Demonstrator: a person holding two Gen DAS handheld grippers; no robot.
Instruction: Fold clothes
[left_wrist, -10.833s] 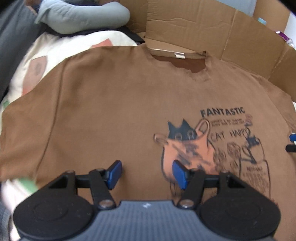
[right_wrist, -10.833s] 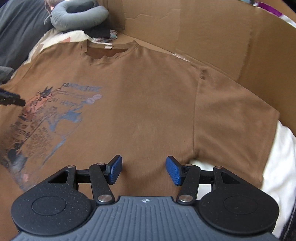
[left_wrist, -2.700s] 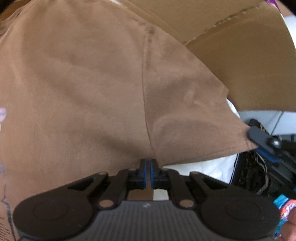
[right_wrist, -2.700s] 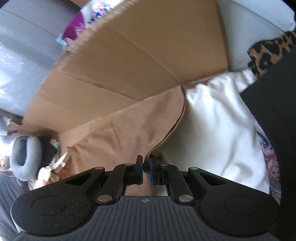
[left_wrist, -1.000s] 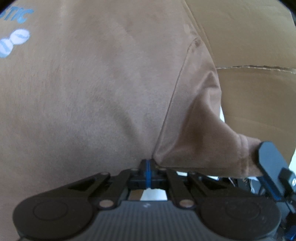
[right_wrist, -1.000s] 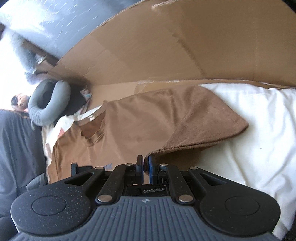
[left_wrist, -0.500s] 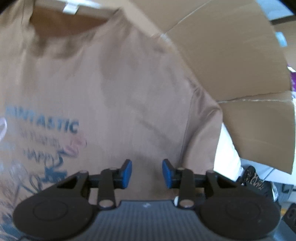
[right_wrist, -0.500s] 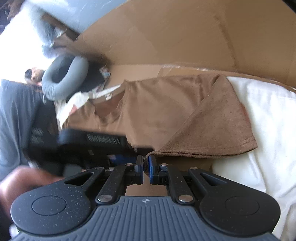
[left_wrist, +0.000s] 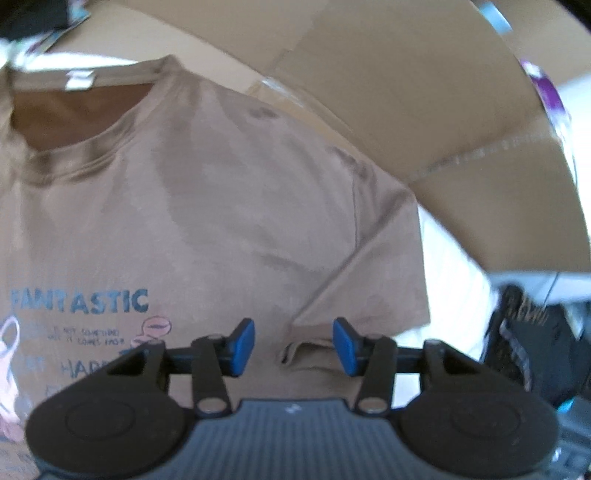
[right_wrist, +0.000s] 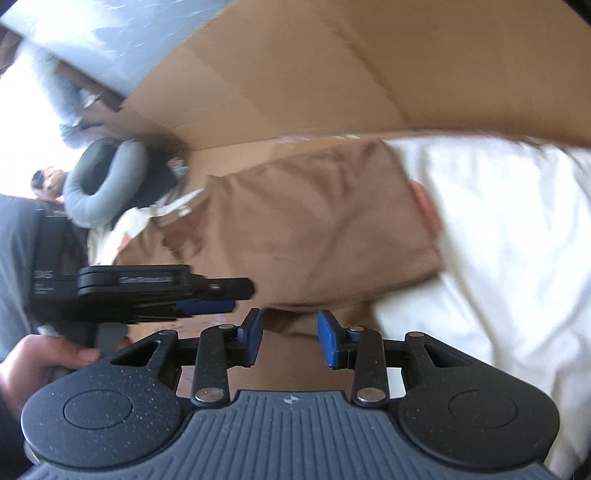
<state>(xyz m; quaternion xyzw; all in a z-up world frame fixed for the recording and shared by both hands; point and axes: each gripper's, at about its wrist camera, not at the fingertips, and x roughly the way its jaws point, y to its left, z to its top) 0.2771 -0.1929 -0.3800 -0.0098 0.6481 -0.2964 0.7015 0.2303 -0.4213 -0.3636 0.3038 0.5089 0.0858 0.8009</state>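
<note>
left gripper (left_wrist: 293, 345): jaws were opening, blue pads apart with nothing pressed between them; the cloth lay below and beyond them.
right gripper (right_wrist: 290, 341): jaws were opening, pads a narrow way apart; the folded cloth edge sat just beyond them, not pinched.
t-shirt (left_wrist: 229, 206): lay flat, print side up, in front of the cardboard wall (left_wrist: 424, 92); collar toward the wall.
sleeve (left_wrist: 373, 266): was folded inward over the shirt body, on the side nearest the wall's open end; cuff edge lay just ahead of the left gripper.
change: a second earlier both grippers were clamped on the sleeve; both had since let go and the left one had lifted clear.
meaning: judged, the first sleeve fold was placed; the other sleeve and the body folds remained.
earliest frame: the shirt was spread fully, both sleeves out.
white bedding (right_wrist: 498, 240): lay beside the shirt, under the wall.
</note>
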